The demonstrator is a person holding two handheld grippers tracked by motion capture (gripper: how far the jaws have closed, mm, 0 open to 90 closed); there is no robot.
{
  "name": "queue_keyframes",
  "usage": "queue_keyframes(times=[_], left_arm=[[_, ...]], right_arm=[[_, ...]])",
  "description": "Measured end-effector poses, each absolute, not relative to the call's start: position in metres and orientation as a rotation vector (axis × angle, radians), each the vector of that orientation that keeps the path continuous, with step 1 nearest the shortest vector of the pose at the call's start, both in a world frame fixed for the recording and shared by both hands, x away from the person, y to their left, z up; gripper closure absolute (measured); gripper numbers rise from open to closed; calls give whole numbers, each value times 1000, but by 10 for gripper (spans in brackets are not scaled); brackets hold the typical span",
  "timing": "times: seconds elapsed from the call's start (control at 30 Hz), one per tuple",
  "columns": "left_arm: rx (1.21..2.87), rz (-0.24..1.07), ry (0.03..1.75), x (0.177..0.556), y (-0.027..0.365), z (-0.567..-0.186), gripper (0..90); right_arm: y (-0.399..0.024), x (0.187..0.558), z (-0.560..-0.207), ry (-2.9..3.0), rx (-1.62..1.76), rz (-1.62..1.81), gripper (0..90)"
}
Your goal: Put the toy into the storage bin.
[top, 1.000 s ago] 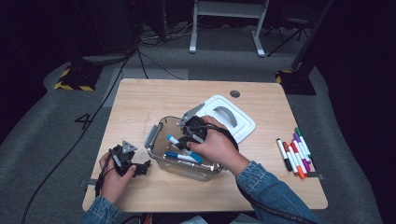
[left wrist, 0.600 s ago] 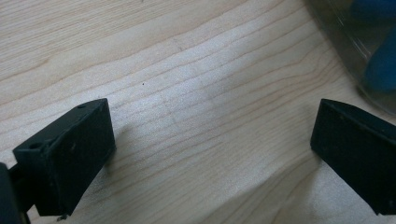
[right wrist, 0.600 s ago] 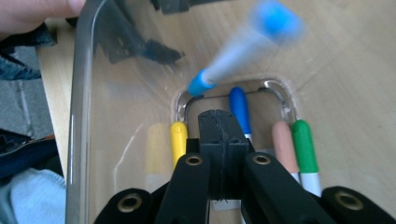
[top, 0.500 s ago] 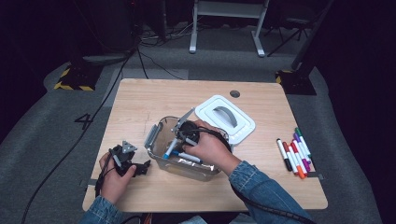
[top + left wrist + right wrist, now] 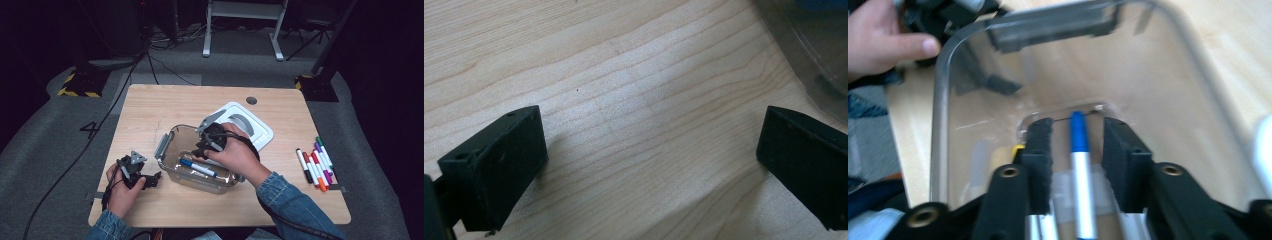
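Note:
A clear plastic container (image 5: 176,175) stands in the middle of the wooden table (image 5: 150,105). A blue-capped marker (image 5: 197,167) lies flat on its bottom. My right gripper (image 5: 200,151) reaches down into the container from the right. Its jaws have just been opening, and in the right gripper view the marker (image 5: 1082,170) lies between the pads (image 5: 1040,145) with a gap on each side of my right gripper (image 5: 1078,131). My left gripper (image 5: 151,180) rests on the table left of the container, open, with bare wood between the jaws of my left gripper (image 5: 651,165).
The container's white lid (image 5: 252,131) lies behind it to the right. Several coloured markers (image 5: 315,162) lie in a row near the table's right edge. The container wall (image 5: 814,55) is close to the left gripper's right jaw.
The right gripper has brought the blue marker down into the container and opened its jaws; the marker now lies flat on the bottom. The left hand has stayed put.

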State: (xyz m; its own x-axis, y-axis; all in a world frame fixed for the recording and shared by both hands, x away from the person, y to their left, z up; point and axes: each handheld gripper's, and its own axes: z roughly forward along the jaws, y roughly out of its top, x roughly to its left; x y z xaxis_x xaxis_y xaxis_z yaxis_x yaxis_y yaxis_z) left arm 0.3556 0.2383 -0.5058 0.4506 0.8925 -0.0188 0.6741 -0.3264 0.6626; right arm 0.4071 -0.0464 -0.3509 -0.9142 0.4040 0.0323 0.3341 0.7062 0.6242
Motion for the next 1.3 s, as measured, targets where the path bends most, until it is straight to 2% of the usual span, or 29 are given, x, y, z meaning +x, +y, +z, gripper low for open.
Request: queue_keyframes(times=[0.2,0.57,0.93,1.3], left_arm=[[2103,471,1304,356,238,-506,1],[2102,470,1304,356,238,-506,2],[2102,471,1304,356,238,-506,1],[2102,470,1305,356,238,-506,2]], right_arm=[[-89,409,-329,2673,723,1057,574],[-164,416,-318,2512,933,1040,573],[-258,425,-343,2360,1244,948,585],[-315,427,-383,2280,1443,788,603]])
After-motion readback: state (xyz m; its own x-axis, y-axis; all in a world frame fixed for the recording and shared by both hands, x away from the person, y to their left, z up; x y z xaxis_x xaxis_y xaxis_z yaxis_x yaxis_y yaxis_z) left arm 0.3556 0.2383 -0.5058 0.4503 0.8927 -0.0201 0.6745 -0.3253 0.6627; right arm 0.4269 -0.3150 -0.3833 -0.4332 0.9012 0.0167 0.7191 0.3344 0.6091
